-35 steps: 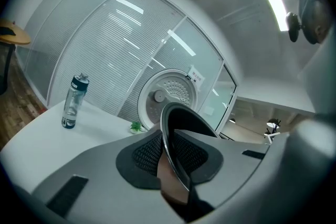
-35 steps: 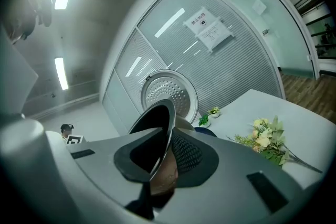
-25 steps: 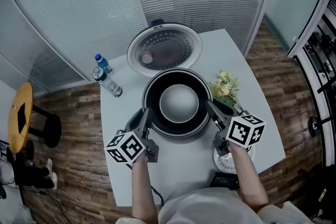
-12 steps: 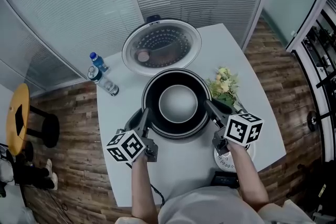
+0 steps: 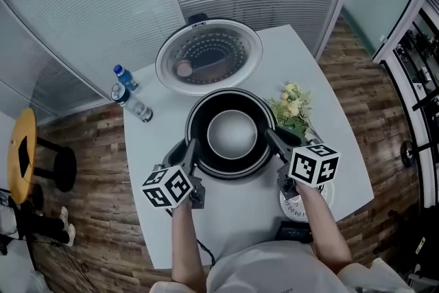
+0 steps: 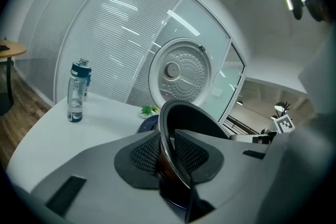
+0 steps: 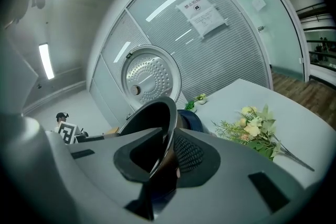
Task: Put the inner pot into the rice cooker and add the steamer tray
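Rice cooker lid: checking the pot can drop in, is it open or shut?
Open. The lid is swung back, its perforated inner face exposed, and the inner pot in front of it is uncovered.

So it's one white table (image 5: 233,219) with a plain top. Pretty much in the middle sits the rice cooker (image 7: 190,118), its lid (image 5: 209,55) flipped open toward the far edge. Over by the far-left corner two water bottles (image 5: 139,108) stand upright, just beside each other, and one has a blue cap. Right of the cooker a bunch of flowers (image 5: 291,113) lies flat, stems pointing toward the near side. Closer to the front-right corner there's a white round thing (image 5: 289,209), mostly covered from above, so I can't tell what it is. A dark flat gadget (image 5: 291,233) sits at the near edge just beside it, and a black cable (image 5: 204,254) runs off the front.
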`<state>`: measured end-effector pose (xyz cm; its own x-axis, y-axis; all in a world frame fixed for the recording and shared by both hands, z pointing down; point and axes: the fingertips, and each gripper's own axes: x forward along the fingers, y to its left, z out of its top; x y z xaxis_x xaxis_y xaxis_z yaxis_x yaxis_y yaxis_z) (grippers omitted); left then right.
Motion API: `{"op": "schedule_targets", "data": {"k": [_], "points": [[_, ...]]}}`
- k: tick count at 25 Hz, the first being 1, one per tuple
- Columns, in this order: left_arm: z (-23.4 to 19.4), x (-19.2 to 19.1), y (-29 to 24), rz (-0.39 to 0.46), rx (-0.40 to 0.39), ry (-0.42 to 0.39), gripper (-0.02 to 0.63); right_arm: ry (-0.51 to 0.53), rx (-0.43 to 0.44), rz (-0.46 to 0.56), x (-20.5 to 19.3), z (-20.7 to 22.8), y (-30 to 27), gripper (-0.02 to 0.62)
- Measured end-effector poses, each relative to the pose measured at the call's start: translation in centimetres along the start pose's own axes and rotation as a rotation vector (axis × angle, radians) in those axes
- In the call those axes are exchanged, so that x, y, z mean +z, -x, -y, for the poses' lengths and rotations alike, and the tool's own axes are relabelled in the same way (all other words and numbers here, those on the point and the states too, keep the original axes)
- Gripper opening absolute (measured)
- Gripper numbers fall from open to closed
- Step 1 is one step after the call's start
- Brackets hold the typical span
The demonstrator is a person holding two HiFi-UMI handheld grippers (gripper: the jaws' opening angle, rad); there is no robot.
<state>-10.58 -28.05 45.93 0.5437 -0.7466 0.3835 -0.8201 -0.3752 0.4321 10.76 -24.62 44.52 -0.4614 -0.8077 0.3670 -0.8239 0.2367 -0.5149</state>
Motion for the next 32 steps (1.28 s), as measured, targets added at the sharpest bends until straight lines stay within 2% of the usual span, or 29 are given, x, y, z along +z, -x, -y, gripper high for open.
{"op": "schedule_targets", "data": {"k": [12, 26, 32], "points": [[-0.4, -0.9, -1.0, -0.049, 0.036, -0.058, 0.081, 0.036, -0.024, -0.032, -0.7, 0.8, -0.7, 0.071], [-1.0, -1.5, -1.7, -0.086, 0.055, -0.077, 0.091, 0.112, -0.061, -0.068, -0.9, 1.1, -1.2, 0.097], [-0.9, -1.7, -1.8, -0.100, 0.090, -0.148, 0.101, 0.160, -0.085, -0.100, -1.2, 1.3, -1.1, 0.107]]}}
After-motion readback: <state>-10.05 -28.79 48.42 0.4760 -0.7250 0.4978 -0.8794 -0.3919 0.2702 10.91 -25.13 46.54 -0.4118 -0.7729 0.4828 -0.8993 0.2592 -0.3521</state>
